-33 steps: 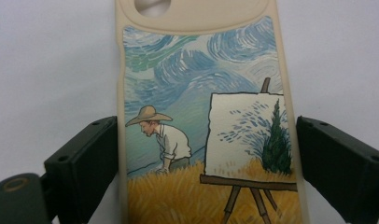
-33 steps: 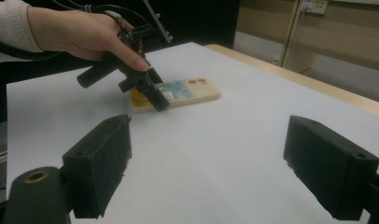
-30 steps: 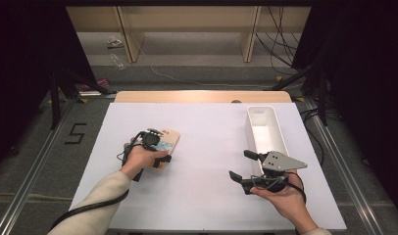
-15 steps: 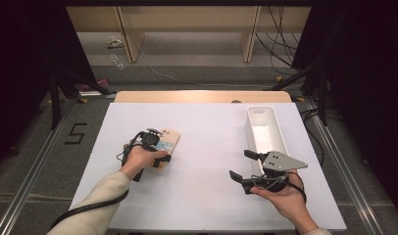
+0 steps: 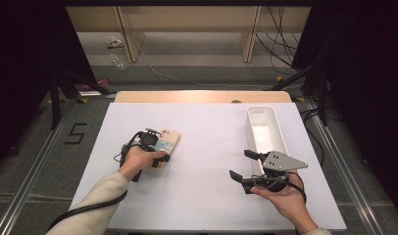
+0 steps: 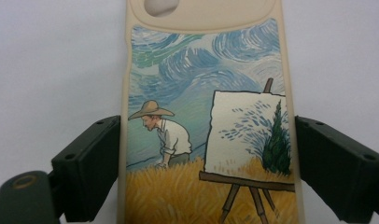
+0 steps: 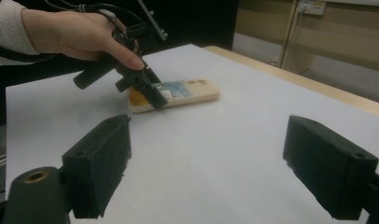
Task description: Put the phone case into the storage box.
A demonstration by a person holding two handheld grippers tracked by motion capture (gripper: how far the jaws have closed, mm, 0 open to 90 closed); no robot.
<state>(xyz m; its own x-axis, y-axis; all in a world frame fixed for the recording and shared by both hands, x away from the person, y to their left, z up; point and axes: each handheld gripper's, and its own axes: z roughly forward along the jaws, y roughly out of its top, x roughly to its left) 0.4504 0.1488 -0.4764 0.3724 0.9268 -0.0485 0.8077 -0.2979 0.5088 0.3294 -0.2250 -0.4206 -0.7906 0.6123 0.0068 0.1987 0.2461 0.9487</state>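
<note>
One phone case with a painted picture, lying flat on the white table, left side | One white bin, right side, nothing in it | Left gripper jaws straddle the case's long edges; cannot tell if clamped | Right gripper jaws apart, gripping nothing.
</note>
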